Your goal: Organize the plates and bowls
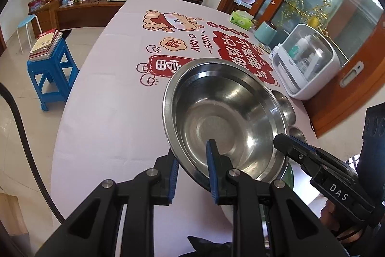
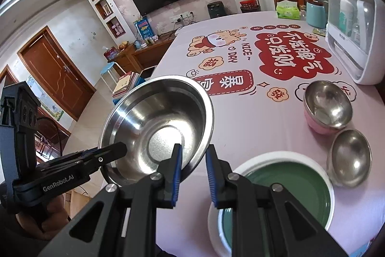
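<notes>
Left gripper (image 1: 192,175) and right gripper (image 2: 192,175) — each clamped on the steel bowl's (image 1: 223,112) rim — hold it above the table (image 1: 108,112).

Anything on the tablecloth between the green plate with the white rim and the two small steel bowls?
Nothing: in the right wrist view only bare pink tablecloth separates the white-rimmed green plate from the nearer small steel bowl and the pink-sided one.

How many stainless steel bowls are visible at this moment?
3. The large steel bowl is held at its rim by the left gripper and right gripper. Two small steel bowls sit on the table: the pink-sided bowl, and the plain bowl just nearer.
</notes>
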